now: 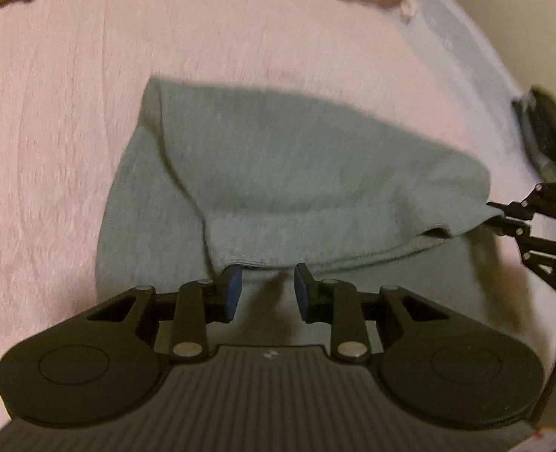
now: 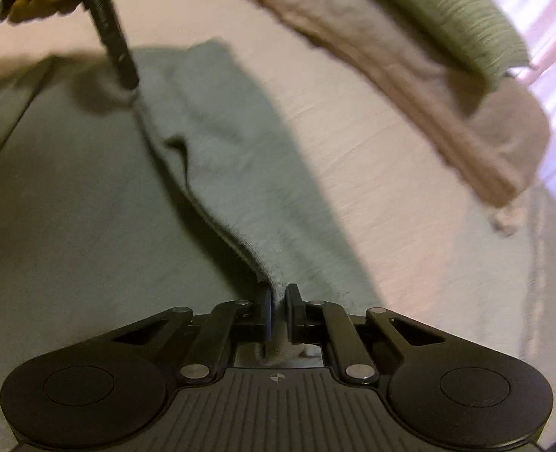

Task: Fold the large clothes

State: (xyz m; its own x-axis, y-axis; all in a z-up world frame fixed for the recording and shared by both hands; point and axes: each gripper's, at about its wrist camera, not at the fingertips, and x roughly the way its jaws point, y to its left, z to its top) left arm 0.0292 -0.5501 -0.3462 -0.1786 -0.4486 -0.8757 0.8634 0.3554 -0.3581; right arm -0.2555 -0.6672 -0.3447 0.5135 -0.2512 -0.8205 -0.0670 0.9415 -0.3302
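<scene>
The garment (image 1: 278,173), grey-green and partly folded, lies on the pink bed (image 1: 52,132). Your right gripper (image 2: 278,309) is clenched on its edge, while your left gripper (image 1: 266,290) hangs released just above the near hem.

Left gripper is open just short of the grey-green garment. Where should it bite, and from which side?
Take the folded-over hem edge of the grey-green garment, straight ahead of the left gripper, coming from the near side. That doubled edge sits raised off the layer beneath, and the right gripper already pinches the same edge.
</scene>
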